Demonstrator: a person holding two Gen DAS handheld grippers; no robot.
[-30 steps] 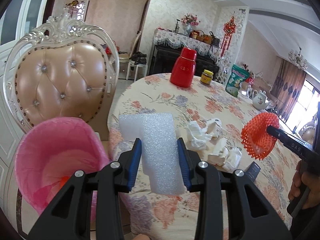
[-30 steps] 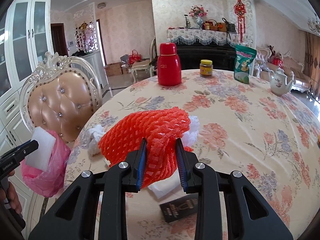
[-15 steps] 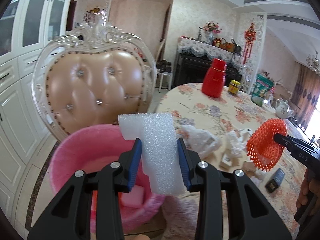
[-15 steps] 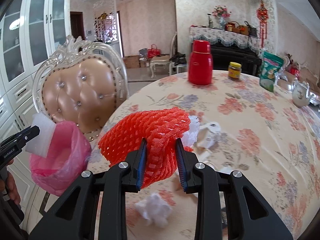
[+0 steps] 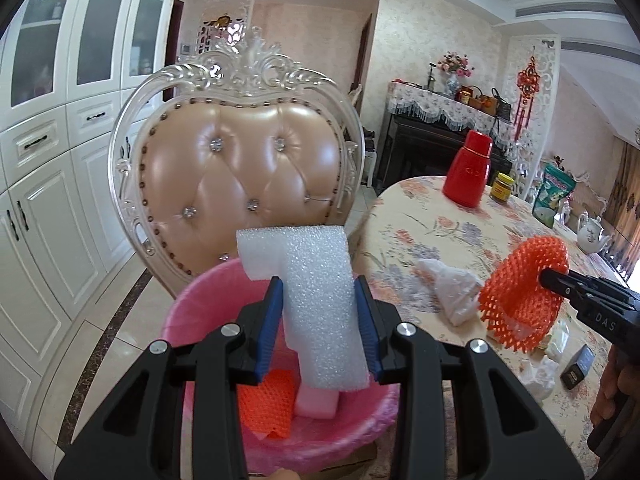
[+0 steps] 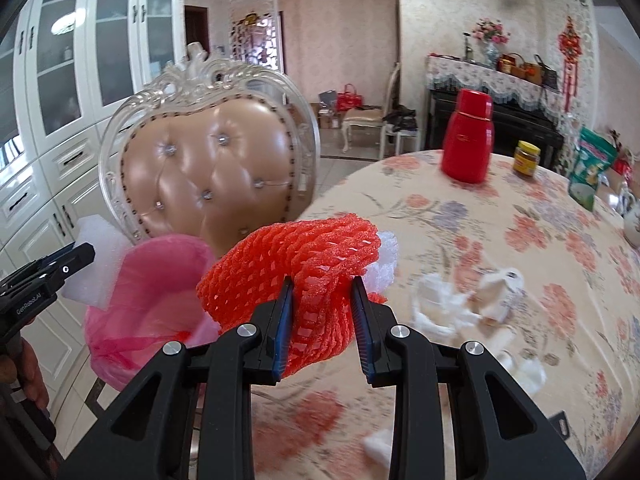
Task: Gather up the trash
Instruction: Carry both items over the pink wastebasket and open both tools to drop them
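Note:
My left gripper (image 5: 319, 322) is shut on a white foam block (image 5: 316, 300) and holds it over the pink-lined trash bin (image 5: 192, 304). Inside the bin lie an orange net piece (image 5: 266, 408) and a pale foam piece (image 5: 316, 404). My right gripper (image 6: 323, 322) is shut on a crumpled orange foam net (image 6: 292, 264), hanging over the table edge right of the bin (image 6: 156, 284). From the left wrist the net (image 5: 520, 292) shows at the right, above the table. Crumpled white tissues (image 6: 452, 300) and a clear plastic bag (image 5: 452, 288) lie on the floral tablecloth.
A padded chair with a silver frame (image 5: 240, 184) stands right behind the bin. On the round table (image 6: 500, 240) are a red thermos (image 6: 468, 140), a yellow-lidded jar (image 6: 527, 158), a green bag (image 6: 590, 172), a teapot (image 5: 592, 232) and a small dark box (image 5: 578, 364). White cabinets (image 5: 44, 184) line the left wall.
Both grippers have swung left, off the table toward the bin. The foam block now hangs over the bin's opening, and the orange net has come closer to the bin. Both grips are unchanged.

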